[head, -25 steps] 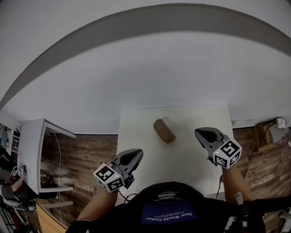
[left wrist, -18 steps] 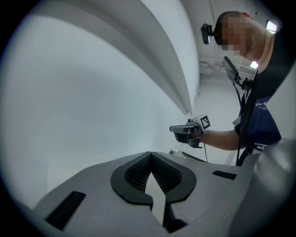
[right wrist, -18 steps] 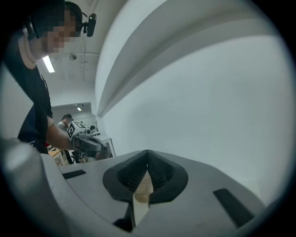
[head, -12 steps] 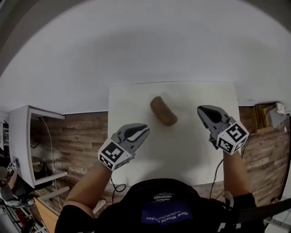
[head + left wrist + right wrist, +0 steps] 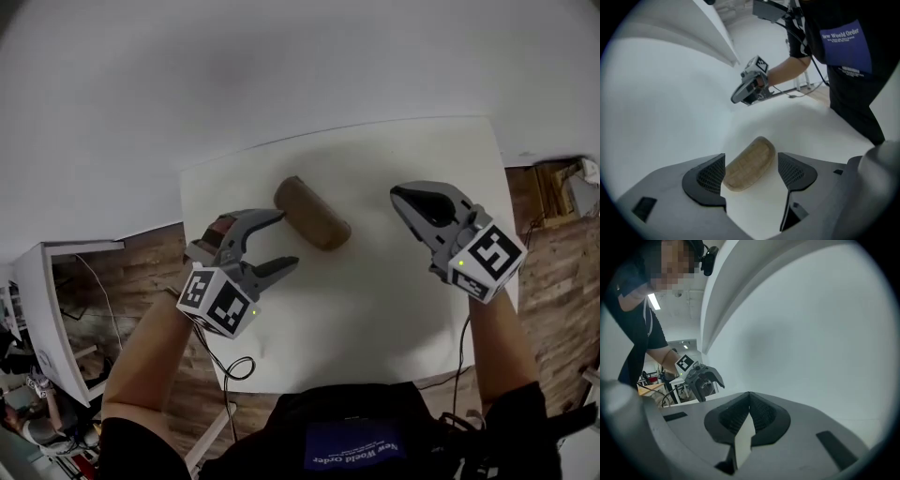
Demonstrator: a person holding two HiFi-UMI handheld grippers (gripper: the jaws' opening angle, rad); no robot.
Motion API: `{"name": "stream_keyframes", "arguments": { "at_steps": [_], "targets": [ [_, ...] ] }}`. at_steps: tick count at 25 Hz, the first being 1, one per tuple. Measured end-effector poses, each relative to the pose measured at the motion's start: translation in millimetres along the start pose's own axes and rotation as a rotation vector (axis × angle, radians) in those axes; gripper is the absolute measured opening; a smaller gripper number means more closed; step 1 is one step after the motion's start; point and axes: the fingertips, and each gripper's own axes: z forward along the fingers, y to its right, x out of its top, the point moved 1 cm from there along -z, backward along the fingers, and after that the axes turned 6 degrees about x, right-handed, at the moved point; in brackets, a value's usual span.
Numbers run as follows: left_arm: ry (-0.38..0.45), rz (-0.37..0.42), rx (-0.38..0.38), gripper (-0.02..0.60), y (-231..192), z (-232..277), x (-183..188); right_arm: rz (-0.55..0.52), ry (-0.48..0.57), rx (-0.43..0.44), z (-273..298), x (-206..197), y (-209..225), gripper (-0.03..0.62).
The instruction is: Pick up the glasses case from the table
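Case (image 5: 312, 214) on table (image 5: 375, 309), toward its far side, left gripper (image 5: 284, 240) just left of it, jaws lately opening with the case ahead of their gap, untouched, right gripper (image 5: 401, 197) right of the case, apart from it, wall (image 5: 300, 75) behind the table.

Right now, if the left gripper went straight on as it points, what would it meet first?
Probably the glasses case on the table. The left gripper frames it, untouched, between jaws that have just been opening.
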Motion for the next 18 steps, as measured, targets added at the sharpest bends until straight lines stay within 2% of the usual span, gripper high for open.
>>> {"name": "stream_keyframes", "arguments": {
  "at_steps": [4,8,14,16,18],
  "targets": [
    [-0.081,0.191,-0.061,0.421,0,34,-29,0.01,-0.004,0.025,12,-23,7,0.002],
    [-0.153,0.328,-0.095,0.447,-3,60,-53,0.01,0.001,0.033,21,-38,14,0.002],
    [-0.197,0.461,-0.187,0.55,-4,101,-65,0.044,0.019,0.032,30,-59,27,0.002],
    [-0.206,0.508,-0.241,0.572,2,112,-66,0.054,0.023,0.039,34,-65,29,0.002],
    [-0.221,0.523,-0.307,0.581,7,121,-69,0.066,0.028,0.046,38,-72,31,0.002]
  ]
}}
